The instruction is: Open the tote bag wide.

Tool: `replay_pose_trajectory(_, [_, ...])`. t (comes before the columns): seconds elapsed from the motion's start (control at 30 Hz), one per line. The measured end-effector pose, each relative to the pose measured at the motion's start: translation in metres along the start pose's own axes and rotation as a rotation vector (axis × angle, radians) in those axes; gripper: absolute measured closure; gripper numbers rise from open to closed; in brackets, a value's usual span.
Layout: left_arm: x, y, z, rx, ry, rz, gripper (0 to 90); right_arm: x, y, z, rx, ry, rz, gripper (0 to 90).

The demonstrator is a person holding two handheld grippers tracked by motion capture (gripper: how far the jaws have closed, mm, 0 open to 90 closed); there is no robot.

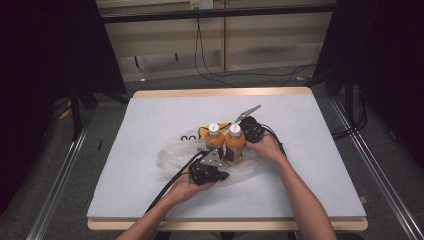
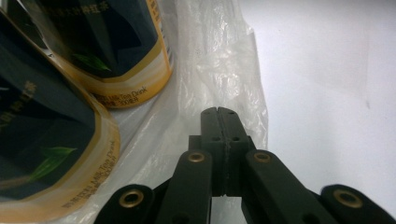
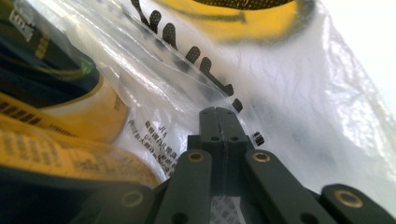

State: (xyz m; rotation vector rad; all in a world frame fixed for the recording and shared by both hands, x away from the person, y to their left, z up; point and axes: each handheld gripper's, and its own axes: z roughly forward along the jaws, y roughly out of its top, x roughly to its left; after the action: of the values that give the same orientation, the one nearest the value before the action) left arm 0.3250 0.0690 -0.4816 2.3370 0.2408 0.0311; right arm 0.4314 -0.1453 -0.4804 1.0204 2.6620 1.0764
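Two orange milk-tea bottles with white caps [image 1: 214, 142] [image 1: 235, 145] stand side by side on a crumpled clear plastic bag [image 1: 172, 155] at the table's middle. My left gripper [image 1: 225, 175] lies low at the bottles' near side, jaws pressed together. In the left gripper view its tips [image 2: 218, 112] rest over the bag's edge [image 2: 224, 70], with both bottle bases [image 2: 116, 51] [image 2: 42, 149] to the left. My right gripper [image 1: 242, 131] sits beside the right bottle's far side. Its shut tips [image 3: 217, 111] lie against the printed film [image 3: 303, 116]; a bottle [image 3: 88, 107] shows at left. I cannot tell whether either grips film.
The bag carries a yellow-and-black print [image 1: 207, 131] behind the bottles. A pale mat [image 1: 310, 165] covers the wooden table. Cables trail from both grippers, the left one [image 1: 167, 187] running to the near edge. Dark curtains flank the table.
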Motion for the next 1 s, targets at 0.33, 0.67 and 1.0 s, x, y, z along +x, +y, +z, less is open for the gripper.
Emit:
replay_pose_trajectory(0.33, [-0.006,0.000,0.001,-0.006,-0.022,0.007,90.0,-0.006,0.006,0.006,-0.016,-0.026,0.021,90.0])
replay_pose_trajectory(0.67, [-0.010,0.001,0.001,0.000,-0.049,0.020,90.0,-0.012,0.019,0.014,-0.002,-0.076,0.032,90.0])
replay_pose_trajectory(1.0, [-0.012,0.000,0.002,-0.009,-0.062,0.020,90.0,-0.016,0.024,0.018,-0.010,-0.083,0.067,90.0])
